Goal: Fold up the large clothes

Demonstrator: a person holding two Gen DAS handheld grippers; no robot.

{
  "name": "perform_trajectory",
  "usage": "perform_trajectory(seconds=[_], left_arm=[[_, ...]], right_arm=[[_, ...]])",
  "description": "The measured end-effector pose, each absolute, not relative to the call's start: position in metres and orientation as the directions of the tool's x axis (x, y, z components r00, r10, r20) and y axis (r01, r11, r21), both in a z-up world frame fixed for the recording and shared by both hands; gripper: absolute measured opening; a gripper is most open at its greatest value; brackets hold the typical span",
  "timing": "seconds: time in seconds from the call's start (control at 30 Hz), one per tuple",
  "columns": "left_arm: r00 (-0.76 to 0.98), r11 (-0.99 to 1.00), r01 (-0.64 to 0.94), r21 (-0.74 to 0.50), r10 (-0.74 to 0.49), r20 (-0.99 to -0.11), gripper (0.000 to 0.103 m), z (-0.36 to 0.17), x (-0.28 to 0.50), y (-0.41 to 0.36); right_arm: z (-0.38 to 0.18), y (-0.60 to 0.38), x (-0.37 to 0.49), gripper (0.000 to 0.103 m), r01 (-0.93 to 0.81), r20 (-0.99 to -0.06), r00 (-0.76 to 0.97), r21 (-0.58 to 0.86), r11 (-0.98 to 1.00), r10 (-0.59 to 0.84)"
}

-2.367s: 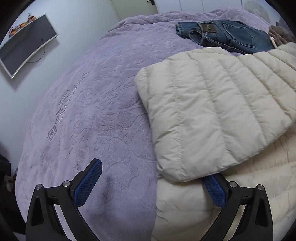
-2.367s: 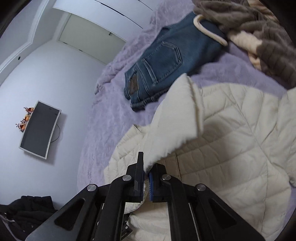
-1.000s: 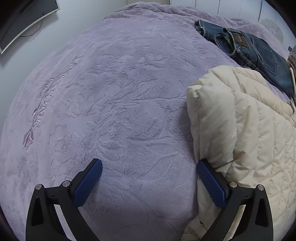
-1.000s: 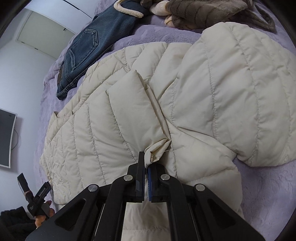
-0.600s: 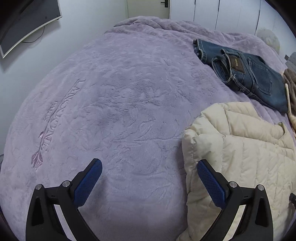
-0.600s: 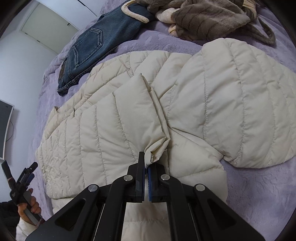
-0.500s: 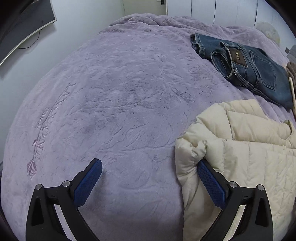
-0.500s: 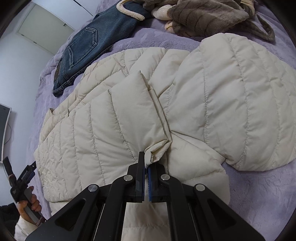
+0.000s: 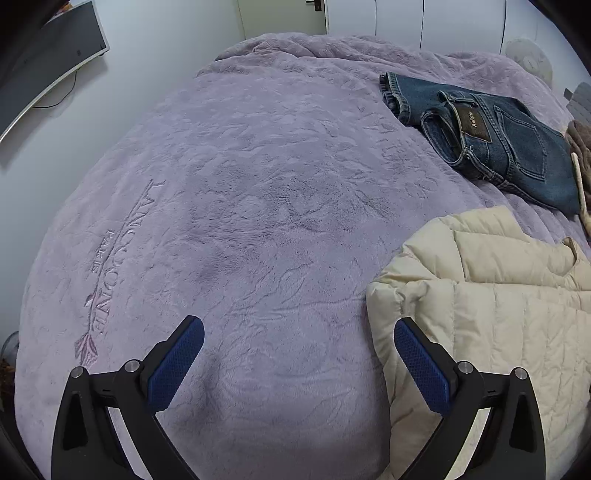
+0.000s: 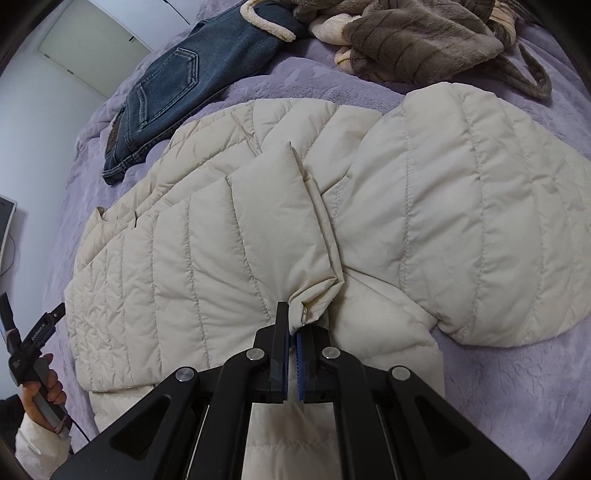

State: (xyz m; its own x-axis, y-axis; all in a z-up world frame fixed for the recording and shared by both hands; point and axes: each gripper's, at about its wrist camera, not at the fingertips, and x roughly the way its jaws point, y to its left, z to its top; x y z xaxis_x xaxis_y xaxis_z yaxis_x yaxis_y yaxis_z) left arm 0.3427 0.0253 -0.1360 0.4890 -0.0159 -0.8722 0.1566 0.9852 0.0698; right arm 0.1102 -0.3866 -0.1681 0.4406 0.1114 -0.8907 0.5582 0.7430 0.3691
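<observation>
A cream quilted puffer jacket lies spread on the purple bed cover, with one sleeve folded across its body. My right gripper is shut on the cuff of that sleeve, low over the jacket. In the left wrist view the jacket's folded left edge fills the lower right. My left gripper is open and empty above the cover, its right finger just beside the jacket's edge. The left gripper also shows in the right wrist view, held in a hand left of the jacket.
Folded blue jeans lie beyond the jacket, also in the right wrist view. A brown and cream fleece garment is heaped at the far right. A monitor hangs on the left wall. Closet doors stand behind the bed.
My right gripper carried the sleeve cuff down and laid the sleeve across the jacket. My left gripper came out from under the jacket's edge and drew back to its left, open.
</observation>
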Motion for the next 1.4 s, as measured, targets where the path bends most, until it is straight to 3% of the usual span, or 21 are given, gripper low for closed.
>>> perform_trajectory(seconds=[0.17, 0.23, 0.3, 0.83, 1.03, 1.4], left_arm=[[0.497, 0.979, 0.202, 0.036, -0.071, -0.865, 0.103, -0.128, 0.327, 0.017], [0.495, 0.973, 0.227, 0.033, -0.086, -0.864, 0.103, -0.129, 0.321, 0.008], [0.491, 0.968, 0.244, 0.065, -0.066, -0.869, 0.103, -0.136, 0.317, -0.002], [0.452, 0.979, 0.143, 0.142, 0.064, -0.890, 0.103, -0.177, 0.319, -0.010], [0.454, 0.983, 0.087, 0.159, 0.102, -0.885, 0.103, -0.178, 0.317, -0.011], [0.465, 0.978, 0.061, 0.201, 0.150, -0.873, 0.103, -0.162, 0.305, -0.016]], right_arm=[[-0.160, -0.382, 0.098, 0.016, 0.559, -0.888, 0.446, 0.376, 0.739, 0.114], [-0.157, -0.378, 0.096, 0.036, 0.552, -0.884, 0.454, 0.376, 0.744, 0.110], [-0.152, -0.375, 0.094, 0.045, 0.550, -0.881, 0.464, 0.367, 0.750, 0.090], [-0.140, -0.388, 0.063, 0.048, 0.557, -0.858, 0.504, 0.412, 0.721, 0.100], [-0.145, -0.392, 0.077, 0.049, 0.510, -0.819, 0.554, 0.477, 0.716, 0.151], [-0.166, -0.395, 0.116, 0.049, 0.471, -0.826, 0.533, 0.468, 0.748, 0.182]])
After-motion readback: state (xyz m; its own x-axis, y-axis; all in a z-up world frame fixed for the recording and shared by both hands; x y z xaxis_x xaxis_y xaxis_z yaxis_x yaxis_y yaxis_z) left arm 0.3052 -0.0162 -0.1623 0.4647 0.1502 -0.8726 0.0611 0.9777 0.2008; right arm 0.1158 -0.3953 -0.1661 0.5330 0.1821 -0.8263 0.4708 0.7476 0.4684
